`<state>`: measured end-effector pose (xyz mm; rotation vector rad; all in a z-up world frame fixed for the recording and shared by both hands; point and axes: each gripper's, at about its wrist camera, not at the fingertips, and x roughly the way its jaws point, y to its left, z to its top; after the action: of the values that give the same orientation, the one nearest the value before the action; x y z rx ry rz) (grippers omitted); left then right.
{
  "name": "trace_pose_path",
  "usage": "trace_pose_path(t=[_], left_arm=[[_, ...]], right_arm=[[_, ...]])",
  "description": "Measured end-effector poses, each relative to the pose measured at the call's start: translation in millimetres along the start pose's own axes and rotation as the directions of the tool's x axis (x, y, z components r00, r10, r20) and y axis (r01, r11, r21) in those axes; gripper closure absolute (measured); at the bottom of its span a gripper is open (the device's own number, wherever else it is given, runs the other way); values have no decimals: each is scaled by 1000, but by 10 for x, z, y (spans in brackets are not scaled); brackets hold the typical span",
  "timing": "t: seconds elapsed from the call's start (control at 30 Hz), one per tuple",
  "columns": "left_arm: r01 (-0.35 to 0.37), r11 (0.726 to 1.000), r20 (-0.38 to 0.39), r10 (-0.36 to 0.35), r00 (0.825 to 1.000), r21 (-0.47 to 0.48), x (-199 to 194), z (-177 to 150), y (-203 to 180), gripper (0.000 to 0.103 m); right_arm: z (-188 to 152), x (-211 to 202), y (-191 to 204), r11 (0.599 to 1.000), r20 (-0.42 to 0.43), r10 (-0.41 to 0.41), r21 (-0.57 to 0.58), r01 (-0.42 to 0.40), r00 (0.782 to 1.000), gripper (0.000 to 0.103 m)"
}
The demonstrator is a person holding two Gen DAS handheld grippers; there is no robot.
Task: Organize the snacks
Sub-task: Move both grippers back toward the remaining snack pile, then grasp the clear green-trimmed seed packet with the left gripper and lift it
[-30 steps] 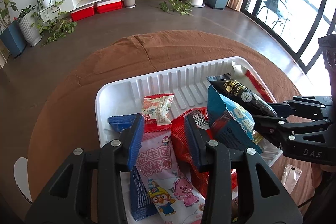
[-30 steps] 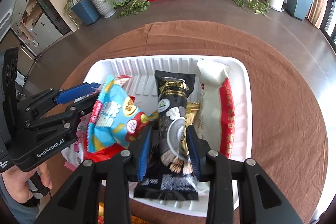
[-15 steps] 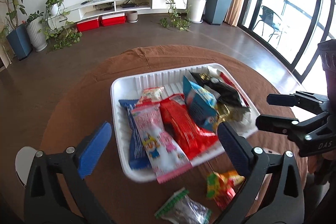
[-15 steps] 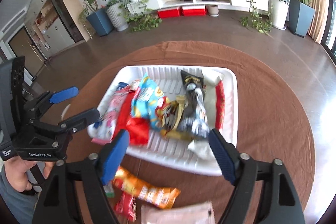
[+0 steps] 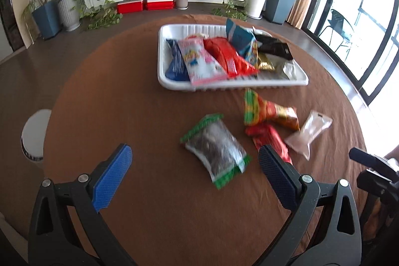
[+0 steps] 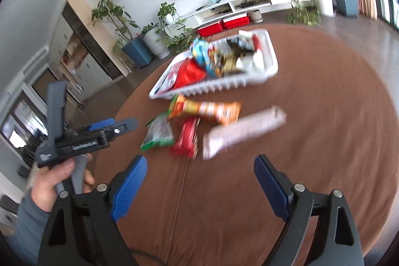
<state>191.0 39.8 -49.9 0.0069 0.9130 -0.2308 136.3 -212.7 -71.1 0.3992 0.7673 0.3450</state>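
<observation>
- Behind the round worktop (image 5: 129, 96) with its brown cloth is a living room: a dark screen on the white wall, a low white shelf, two red boxes on the floor and many potted plants.
- On the far part of the worktop stands a white tray (image 5: 172, 85) (image 6: 249, 82), and it is filled with snack packs lying side by side: a dark blue pack (image 5: 177, 61), a pink pack (image 5: 197, 59), a red pack (image 5: 228, 56), a light blue pack (image 5: 240, 40), a gold pack (image 5: 265, 64) and a black pack (image 5: 273, 47).
- Four snacks lie on the cloth between the tray and the near edge, close to each other: a green-edged clear pack (image 5: 215, 143) (image 6: 158, 133), an orange pack (image 5: 269, 111) (image 6: 207, 110), a small red pack (image 5: 269, 138) (image 6: 185, 138) and a pale pack (image 5: 309, 132) (image 6: 243, 130).
- The left tool (image 5: 194, 171) (image 6: 109, 124) is wide open and holds nothing; it hovers over the near part of the worktop, and the green-edged pack lies beyond its blue fingertips.
- A hand (image 6: 56, 178) in a grey sleeve holds this tool by its handle, at the left edge of the worktop.
- The right tool (image 6: 200, 177) has its jaws opening, with only bare cloth between them; the loose snacks lie further ahead and are blurred.
</observation>
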Motion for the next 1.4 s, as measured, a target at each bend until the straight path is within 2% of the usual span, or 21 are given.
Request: trace_pose_path(t=[0.13, 0.4, 0.83, 1.1, 1.2, 1.33, 1.4], left_arm=[[11, 999, -7, -11, 1000, -33, -83, -276, -25, 0], [-14, 1000, -32, 14, 999, -20, -196, -361, -123, 0], [-73, 996, -64, 70, 996, -51, -54, -238, -29, 0], [-123, 992, -107, 122, 987, -5, 296, 92, -145, 1], [-127, 992, -137, 128, 982, 15, 481, 192, -172, 7], [-110, 994, -177, 113, 978, 30, 671, 230, -179, 27], [-101, 994, -176, 106, 979, 33, 715, 243, -178, 29]], right_arm=[[-229, 8, -10, 1000, -11, 0, 20, 0, 1000, 13], [-298, 10, 56, 1000, 0, -12, -5, 12, 1000, 13], [-389, -2, 54, 999, 14, -37, -30, 38, 999, 13], [-419, -3, 45, 997, 19, -56, -51, 56, 998, 13], [-414, -15, 43, 997, 23, -55, -54, 56, 998, 13], [-411, -24, 29, 997, 27, -54, -50, 55, 998, 13], [-411, -20, 27, 997, 26, -56, -50, 58, 998, 13]])
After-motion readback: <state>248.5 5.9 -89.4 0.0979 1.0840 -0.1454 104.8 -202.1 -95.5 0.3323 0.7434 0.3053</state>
